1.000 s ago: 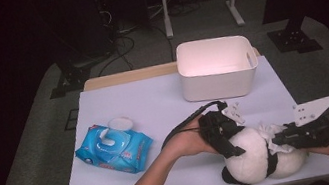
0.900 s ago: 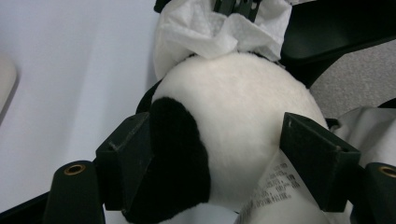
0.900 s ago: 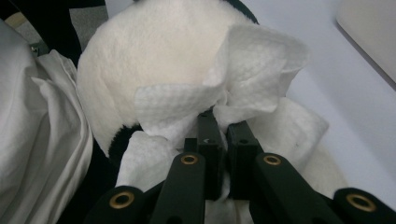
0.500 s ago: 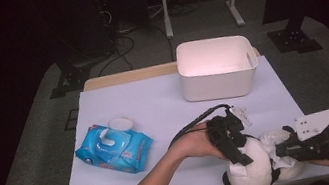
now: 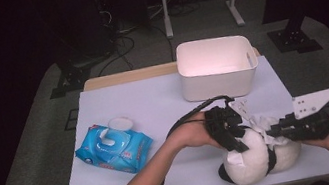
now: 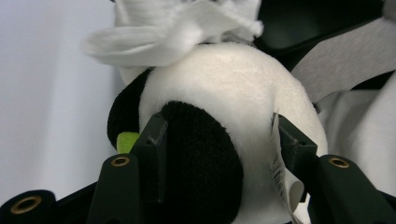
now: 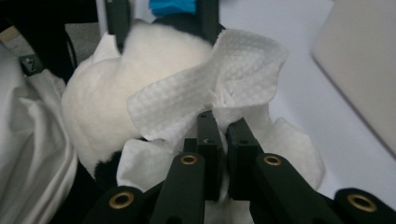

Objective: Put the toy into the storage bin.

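Note:
A black-and-white plush panda (image 5: 252,161) lies near the table's front right edge. My left gripper (image 5: 228,135) reaches from the left and is shut on its head; its jaws have just been closing, and in the left gripper view the pads press into the panda (image 6: 224,88) on both sides of the left gripper (image 6: 217,135). My right gripper (image 5: 275,133) comes from the right, shut on a crumpled white wipe (image 5: 260,124) that lies against the panda. In the right gripper view the wipe (image 7: 205,88) bunches above the right gripper (image 7: 223,126), draped on the panda (image 7: 107,88).
A white bin (image 5: 216,66) stands at the back of the white table (image 5: 154,104). A blue wipes pack (image 5: 113,149) with its lid flipped open (image 5: 120,123) lies at the left. A wooden board (image 5: 129,75) edges the back. The front edge is close below the panda.
The left gripper's jaws have closed onto the panda's head. The right gripper with the wipe dipped toward the front edge, then came back up beside the panda.

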The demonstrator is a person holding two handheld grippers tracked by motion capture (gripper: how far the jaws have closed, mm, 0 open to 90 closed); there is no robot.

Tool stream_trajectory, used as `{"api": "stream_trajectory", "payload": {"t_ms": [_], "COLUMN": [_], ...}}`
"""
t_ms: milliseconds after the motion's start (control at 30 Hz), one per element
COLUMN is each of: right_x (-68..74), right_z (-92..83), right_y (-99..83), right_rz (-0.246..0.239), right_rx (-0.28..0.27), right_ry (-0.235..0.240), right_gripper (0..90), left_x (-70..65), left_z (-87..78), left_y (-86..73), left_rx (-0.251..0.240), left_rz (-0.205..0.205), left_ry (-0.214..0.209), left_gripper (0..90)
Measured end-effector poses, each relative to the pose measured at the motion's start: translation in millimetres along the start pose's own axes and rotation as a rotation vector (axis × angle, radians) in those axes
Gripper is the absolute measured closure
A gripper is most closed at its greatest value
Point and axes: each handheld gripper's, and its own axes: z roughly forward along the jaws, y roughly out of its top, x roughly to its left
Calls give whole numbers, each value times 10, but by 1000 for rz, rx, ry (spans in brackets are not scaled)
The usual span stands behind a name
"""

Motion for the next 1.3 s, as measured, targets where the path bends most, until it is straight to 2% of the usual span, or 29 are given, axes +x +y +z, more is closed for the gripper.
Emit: {"api": "stream_trajectory", "payload": {"t_ms": [33,67,100,133,167,333,400,433,633,767,833,1000,1033,1133,1200,1300], "right_x": [-110,-110,-209,-209,-289,-357,-354,-320,-174,-37,8,90,110,139,135,101], "right_z": [39,39,99,99,165,300,338,395,399,413,423,454,458,456,436,414], "right_y": [51,51,104,104,152,216,224,235,250,243,234,243,247,257,276,318], "right_rz": [11,11,14,14,12,20,14,7,-17,-42,-48,-78,-81,-101,-109,-119], "right_rx": [-7,-7,-4,-4,4,30,40,53,65,77,81,102,106,112,111,113], "right_ry": [1,1,5,5,8,43,51,58,66,72,76,82,81,79,76,75], "right_gripper": [852,852,851,851,851,850,851,852,855,854,854,854,854,853,854,855], "left_x": [25,51,77,104,144,216,218,215,128,64,31,-12,-10,-24,-59,-115], "left_z": [-32,-61,-90,-119,-164,-204,-203,-210,-243,-235,-233,-267,-283,-249,-183,-165], "left_y": [17,27,32,30,10,-109,-161,-176,-192,-270,-304,-303,-303,-321,-347,-349], "left_rx": [20,31,40,49,64,89,77,74,86,55,36,8,2,33,28,20], "left_rz": [17,29,36,48,62,67,56,58,78,36,6,-61,-65,-71,-56,-31], "left_ry": [19,34,51,63,83,94,88,88,95,80,61,55,57,69,51,58], "left_gripper": [465,465,464,464,464,463,463,463,466,442,395,282,276,286,364,432]}}
